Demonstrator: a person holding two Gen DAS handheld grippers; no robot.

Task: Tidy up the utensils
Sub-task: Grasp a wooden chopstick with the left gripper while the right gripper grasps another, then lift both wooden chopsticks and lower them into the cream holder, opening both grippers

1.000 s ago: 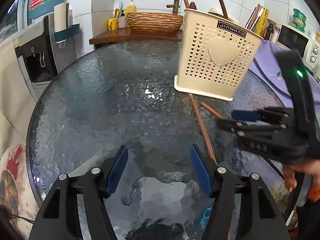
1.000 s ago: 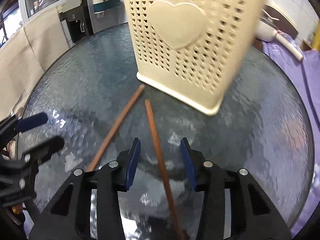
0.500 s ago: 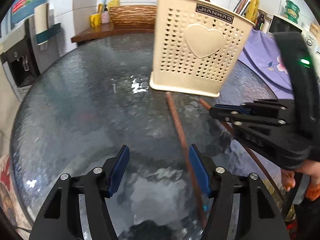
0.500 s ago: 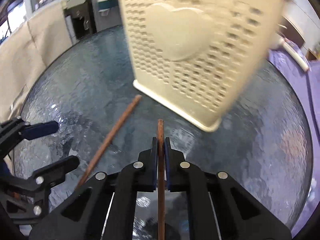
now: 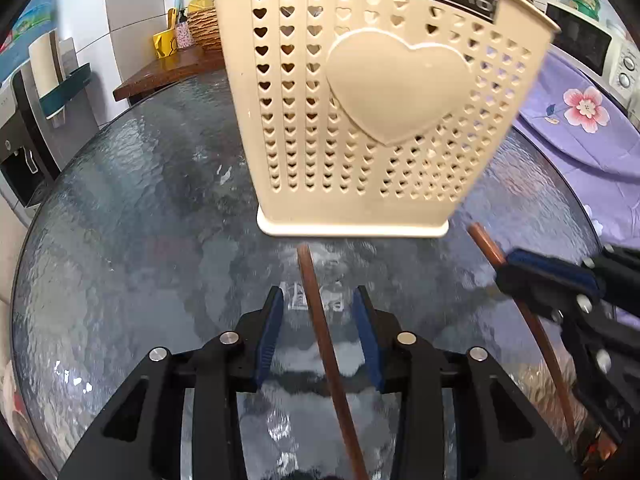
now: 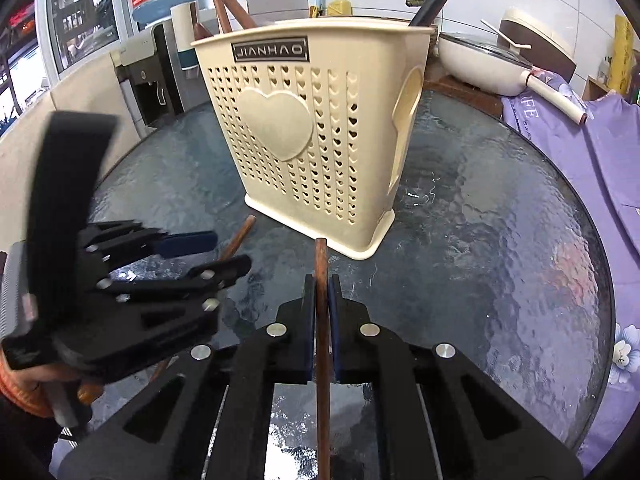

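Here the right gripper [image 6: 320, 300] is clamped tight on one brown wooden chopstick [image 6: 321, 276], its slim round shaft running straight out toward twelve o'clock, tip just short of the cream utensil holder [image 6: 316, 136]. The left gripper [image 5: 318, 320] stands partly open around the second chopstick [image 5: 316, 308], which lies on the glass table [image 5: 132, 240] with its long axis between the blue pads [image 5: 267, 340], pointing at twelve toward the holder's base; neither pad seems to touch it. The holder is perforated plastic with heart-shaped holes, upright, with other utensils already inside. The tabletop is pebbled, glossy and likely slick.
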